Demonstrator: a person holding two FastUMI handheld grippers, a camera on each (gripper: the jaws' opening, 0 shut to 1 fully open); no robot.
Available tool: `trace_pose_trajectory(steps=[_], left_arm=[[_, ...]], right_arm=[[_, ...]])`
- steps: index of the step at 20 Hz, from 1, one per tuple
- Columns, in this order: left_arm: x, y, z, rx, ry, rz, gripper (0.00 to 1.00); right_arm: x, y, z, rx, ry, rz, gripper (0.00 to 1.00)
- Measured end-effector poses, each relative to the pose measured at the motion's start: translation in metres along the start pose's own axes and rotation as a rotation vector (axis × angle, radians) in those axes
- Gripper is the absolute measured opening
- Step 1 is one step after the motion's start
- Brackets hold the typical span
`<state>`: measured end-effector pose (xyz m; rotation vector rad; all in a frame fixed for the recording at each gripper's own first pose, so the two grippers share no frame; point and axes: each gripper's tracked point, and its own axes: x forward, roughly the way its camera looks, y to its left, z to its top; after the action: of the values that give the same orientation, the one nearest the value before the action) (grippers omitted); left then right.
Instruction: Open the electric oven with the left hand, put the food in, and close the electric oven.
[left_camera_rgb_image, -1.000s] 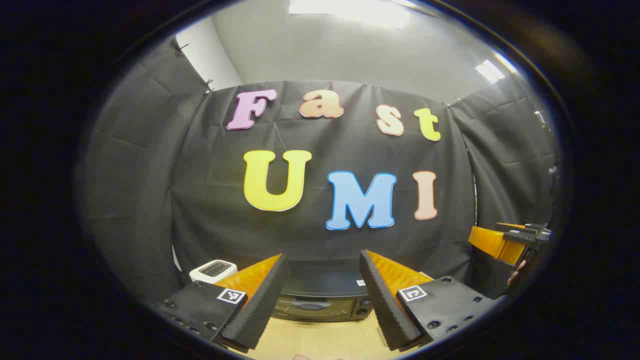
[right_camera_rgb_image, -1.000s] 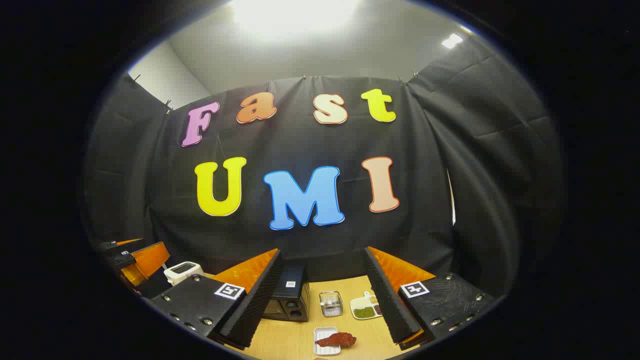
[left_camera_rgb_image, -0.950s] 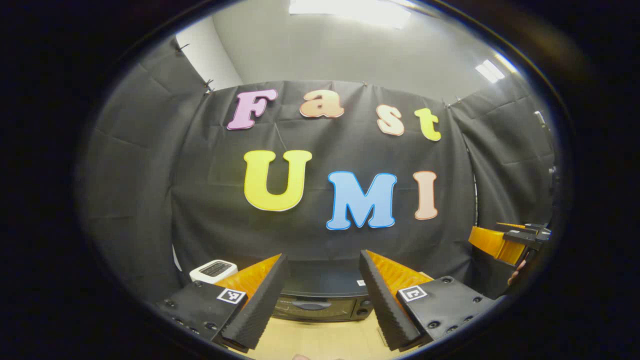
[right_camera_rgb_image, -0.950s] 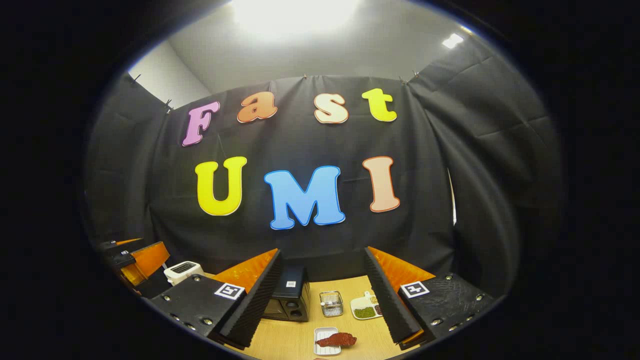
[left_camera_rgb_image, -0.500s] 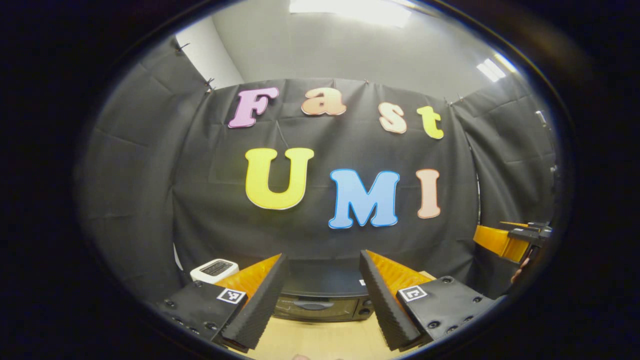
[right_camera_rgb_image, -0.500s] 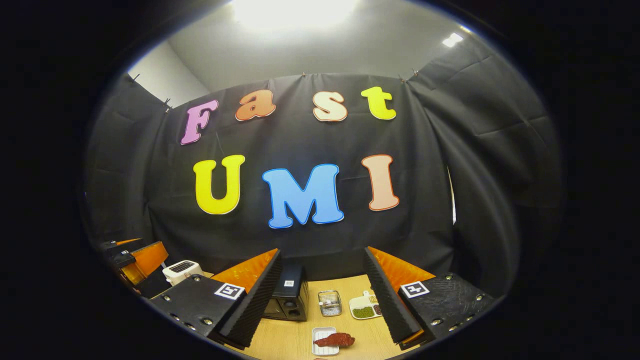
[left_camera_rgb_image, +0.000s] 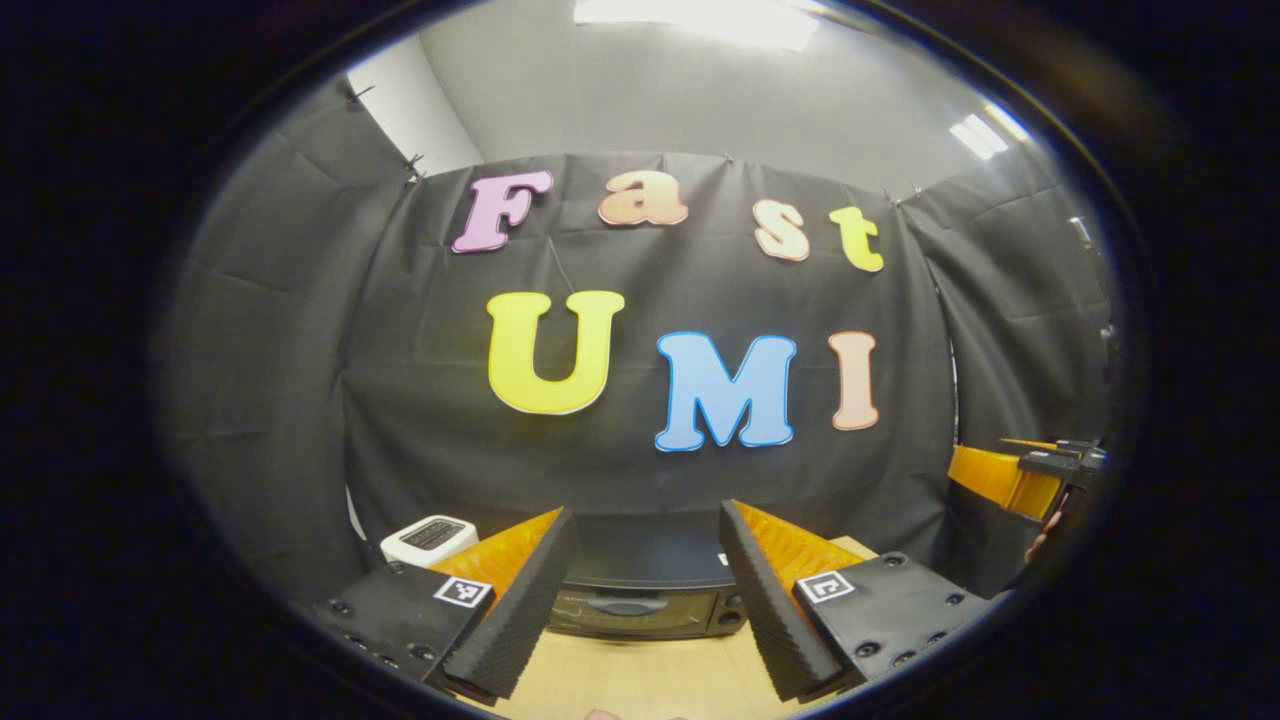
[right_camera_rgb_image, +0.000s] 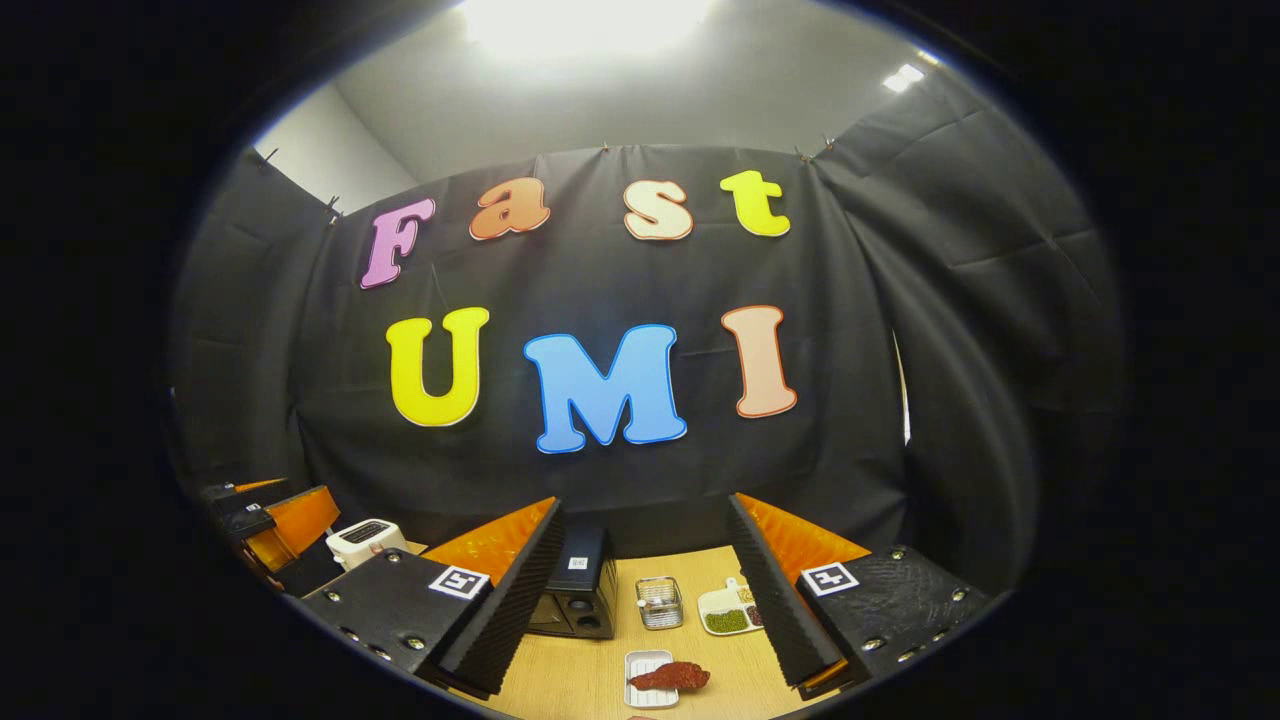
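Two hand-held grippers hang above the worktop (right_camera_rgb_image: 590, 680), each with its jaws spread wide and nothing between them; in the left gripper view the left hand-held gripper (left_camera_rgb_image: 645, 590) frames the electric oven (left_camera_rgb_image: 640, 605) at bottom centre, door shut, with bare worktop between oven and fingers; a white toaster (left_camera_rgb_image: 428, 538) sits at lower left, partly behind a finger; the right hand-held gripper (left_camera_rgb_image: 1025, 475) shows at the right edge, cut off. In the right gripper view the right hand-held gripper (right_camera_rgb_image: 645, 590) has the oven (right_camera_rgb_image: 575, 595) behind its left finger, half hidden; the food (right_camera_rgb_image: 670, 676), a reddish piece on a white tray (right_camera_rgb_image: 640, 662), lies at bottom centre, near the frame's edge; a small wire basket (right_camera_rgb_image: 659, 602) and a divided dish (right_camera_rgb_image: 728, 610) stand beyond it, contents too small to tell.
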<state>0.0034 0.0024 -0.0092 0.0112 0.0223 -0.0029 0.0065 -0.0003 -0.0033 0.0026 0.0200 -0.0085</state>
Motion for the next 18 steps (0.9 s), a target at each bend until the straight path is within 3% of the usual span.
trace_pose_trajectory(steps=[10, 12, 15, 16, 18], left_arm=[[0.027, 0.007, -0.020, 0.004, 0.047, -0.010, 0.98], [0.038, 0.008, -0.038, -0.005, 0.089, -0.017, 0.93], [0.062, 0.003, -0.076, -0.007, 0.174, -0.048, 0.93], [0.071, 0.001, -0.092, -0.005, 0.211, -0.064, 0.99], [0.093, -0.002, -0.122, 0.002, 0.276, -0.088, 0.96]], right_arm=[[0.002, 0.001, 0.000, -0.020, 0.002, 0.005, 0.98], [0.003, -0.003, -0.002, -0.027, 0.008, -0.002, 0.98], [0.005, -0.010, -0.006, -0.034, 0.020, -0.016, 0.98], [0.006, -0.011, -0.008, -0.034, 0.025, -0.020, 0.98], [0.009, -0.017, -0.012, -0.039, 0.036, -0.031, 0.98]])
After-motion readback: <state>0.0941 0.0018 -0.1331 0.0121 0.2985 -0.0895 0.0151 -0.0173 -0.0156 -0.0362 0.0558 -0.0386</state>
